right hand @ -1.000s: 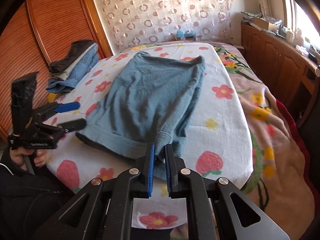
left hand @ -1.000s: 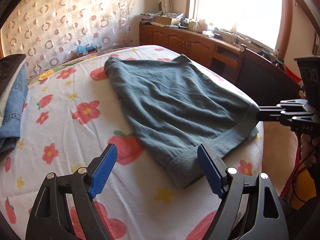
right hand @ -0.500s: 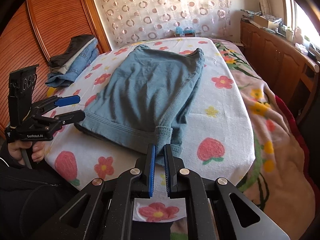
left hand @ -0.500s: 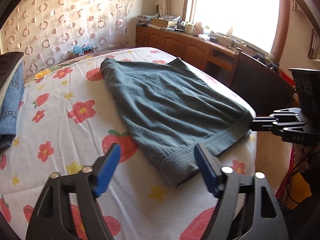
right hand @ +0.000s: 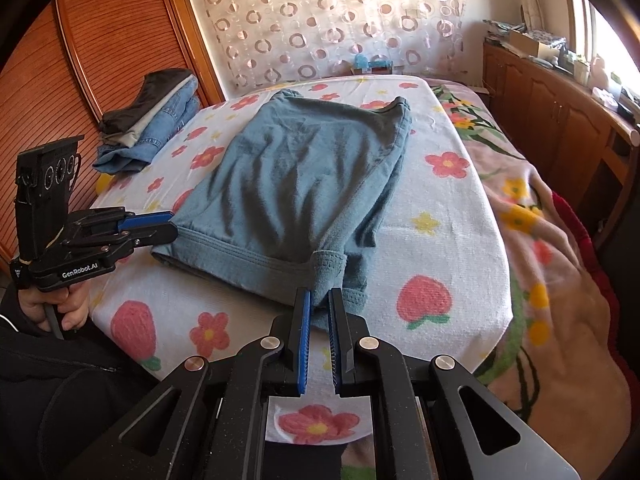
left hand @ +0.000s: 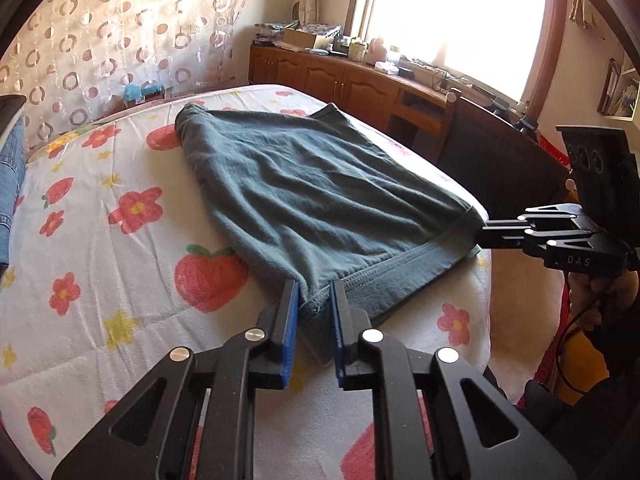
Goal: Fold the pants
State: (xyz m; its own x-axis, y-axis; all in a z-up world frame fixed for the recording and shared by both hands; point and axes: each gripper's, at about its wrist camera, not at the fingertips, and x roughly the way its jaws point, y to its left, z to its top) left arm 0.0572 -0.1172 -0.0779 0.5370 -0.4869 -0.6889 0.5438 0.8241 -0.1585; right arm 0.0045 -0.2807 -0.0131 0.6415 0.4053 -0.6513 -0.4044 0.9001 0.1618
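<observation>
Both near corners of the pants (left hand: pixel 304 200) are pinched: my right gripper (right hand: pixel 319 300) clamped, my left gripper (left hand: pixel 314 292) closing on cloth; the fold itself remains.

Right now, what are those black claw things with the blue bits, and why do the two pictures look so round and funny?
Those are not robot arms. A person holds one grabbing tool in each hand, and a small wide-eyed camera sits on each one, which bends the picture round. One picture looks along the left tool, the other along the right tool. Each camera also sees the other tool from the side. On the bed's flowery sheet lie grey-blue pants, already folded in half. Each tool pinches one near corner of the pants: the right one is shut on its corner, and the left one is just closing on the other. A pile of other clothes waits by the wooden wardrobe.
</observation>
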